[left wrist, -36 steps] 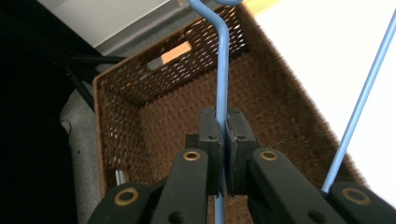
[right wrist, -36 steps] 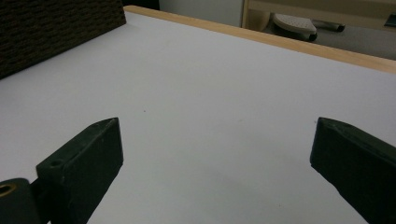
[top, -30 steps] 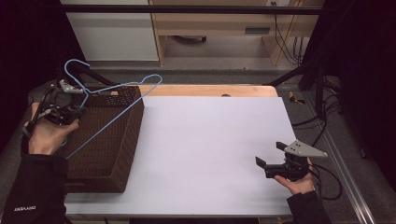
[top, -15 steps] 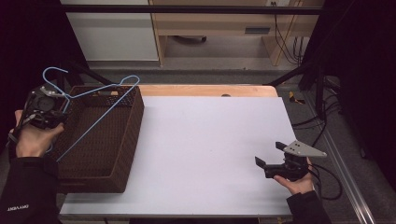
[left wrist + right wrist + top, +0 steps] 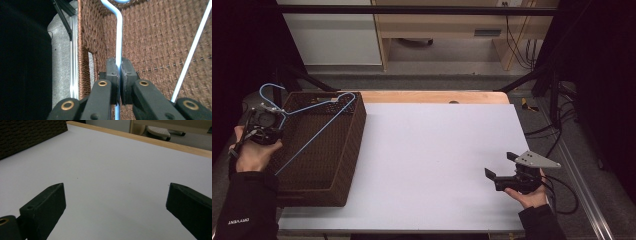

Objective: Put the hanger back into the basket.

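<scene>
At the left edge of the desk (image 5: 437, 150), the left tongs (image 5: 118, 68) are clamped on the wire neck of the blue hanger (image 5: 312, 120), just below its hook, as the left gripper view shows with the pads pinched tight on the wire. The hanger lies aslant over the brown wicker basket (image 5: 347, 150), its hook outside the basket's left rim and its far shoulder resting near the back rim, so it looks partly lowered but not yet settled inside. What seems left is to sink it into the basket and let go. Across the bare white desk, well apart, the right tongs (image 5: 501, 172) hang with jaws spread wide and nothing between them, idle near the desk's right front corner.
</scene>
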